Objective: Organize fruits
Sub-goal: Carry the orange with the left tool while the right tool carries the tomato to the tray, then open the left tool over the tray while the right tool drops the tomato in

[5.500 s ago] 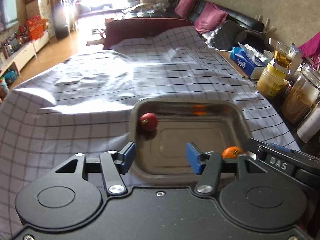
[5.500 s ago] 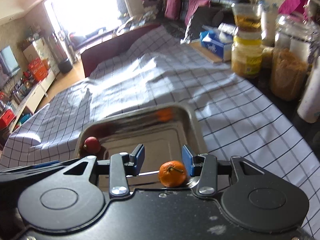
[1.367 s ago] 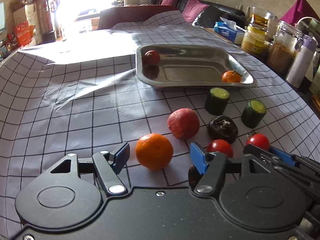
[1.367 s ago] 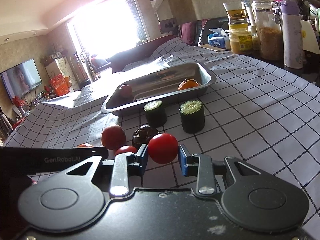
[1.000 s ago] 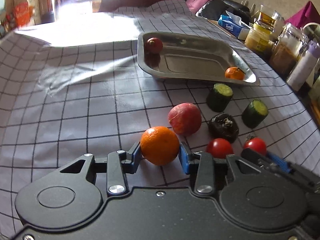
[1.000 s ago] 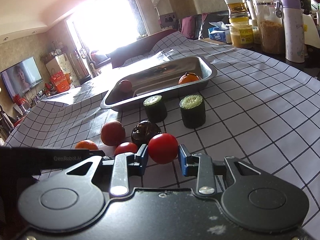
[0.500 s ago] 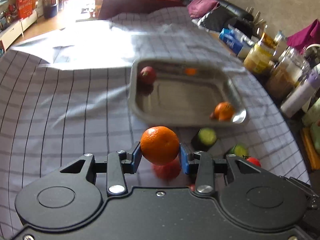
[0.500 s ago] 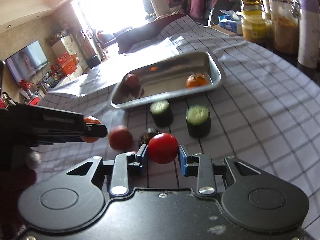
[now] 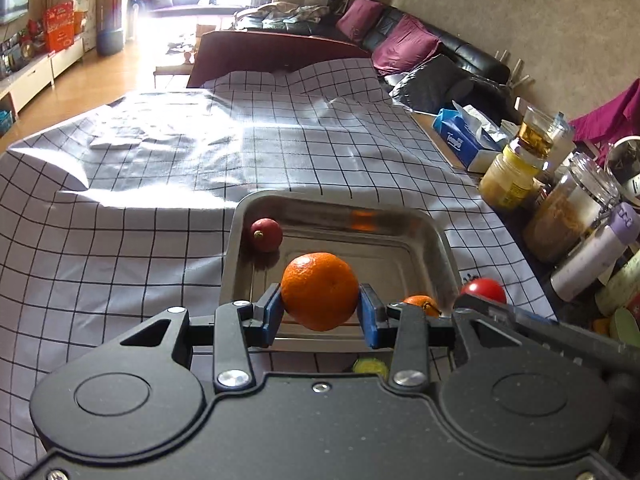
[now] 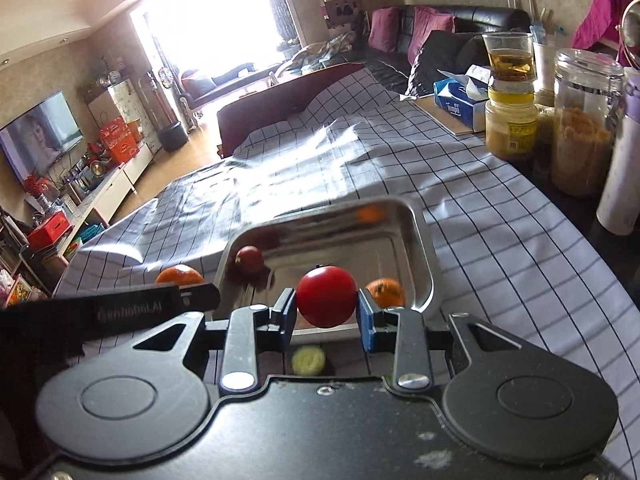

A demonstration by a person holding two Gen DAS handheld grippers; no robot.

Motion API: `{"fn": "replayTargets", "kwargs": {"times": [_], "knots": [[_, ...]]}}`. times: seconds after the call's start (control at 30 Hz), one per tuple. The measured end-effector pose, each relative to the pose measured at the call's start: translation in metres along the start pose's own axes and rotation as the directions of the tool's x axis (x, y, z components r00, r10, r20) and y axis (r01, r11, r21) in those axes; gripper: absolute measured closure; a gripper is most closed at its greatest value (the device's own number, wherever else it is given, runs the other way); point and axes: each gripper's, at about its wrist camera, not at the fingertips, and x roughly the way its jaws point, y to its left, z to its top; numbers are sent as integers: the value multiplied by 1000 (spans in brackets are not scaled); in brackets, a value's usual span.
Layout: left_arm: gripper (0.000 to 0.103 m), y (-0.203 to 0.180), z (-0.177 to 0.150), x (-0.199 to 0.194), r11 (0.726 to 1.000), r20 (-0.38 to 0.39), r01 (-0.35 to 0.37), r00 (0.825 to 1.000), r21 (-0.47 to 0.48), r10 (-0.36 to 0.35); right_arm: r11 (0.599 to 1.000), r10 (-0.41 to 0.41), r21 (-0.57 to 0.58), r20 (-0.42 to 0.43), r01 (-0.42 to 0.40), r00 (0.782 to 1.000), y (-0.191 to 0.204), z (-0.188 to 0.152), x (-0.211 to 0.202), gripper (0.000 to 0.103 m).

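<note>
My left gripper (image 9: 320, 314) is shut on an orange (image 9: 319, 290) and holds it above the near edge of the steel tray (image 9: 442, 240). My right gripper (image 10: 326, 318) is shut on a red tomato (image 10: 326, 296) above the tray's (image 10: 426, 240) near edge; that tomato also shows in the left wrist view (image 9: 483, 289). In the tray lie a small dark red fruit (image 9: 266, 234) at the far left and a small orange (image 10: 386, 292) at the near right. A cucumber piece (image 10: 307, 360) stands on the cloth below the grippers.
Jars (image 10: 584, 120), a yellow jar (image 10: 511, 126), a bottle (image 9: 592, 252) and a tissue box (image 9: 464, 140) line the table's right side. The checked tablecloth (image 9: 140, 200) spreads left of and beyond the tray.
Both grippers rose from the cloth with their fruit and moved forward over the tray's near edge. The other fruits on the cloth dropped out of sight below.
</note>
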Motion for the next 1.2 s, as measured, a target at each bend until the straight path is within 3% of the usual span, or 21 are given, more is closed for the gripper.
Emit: {"fn": "replayTargets", "kwargs": {"times": [0.13, 0.27, 0.37, 0.5, 0.7, 0.87, 1.2], "knots": [[55, 2, 1, 10, 1000, -25, -5, 1000, 17, 6, 999, -15, 33, -46, 17, 999, -2, 20, 18, 69], [55, 4, 4, 19, 1000, -39, -17, 999, 21, 18, 996, -77, 42, -36, 79, 996, -3, 35, 30, 69], [55, 5, 6, 25, 999, -44, -36, 998, 21, 37, 994, -100, 45, -36, 101, 994, -7, 30, 40, 69], [55, 7, 5, 35, 999, -72, -41, 996, 19, 43, 995, -64, 77, -45, 67, 997, -18, 21, 55, 69], [55, 4, 1, 49, 998, -107, -60, 992, 29, 63, 993, -114, 20, -13, 114, 993, -18, 7, 64, 69], [55, 3, -1, 54, 997, -125, -73, 989, 33, 76, 996, -85, 11, 2, 85, 996, -19, 7, 63, 69], [54, 3, 0, 51, 996, -110, -79, 991, 32, 82, 997, -76, 8, 6, 76, 997, -16, 5, 68, 68]]}}
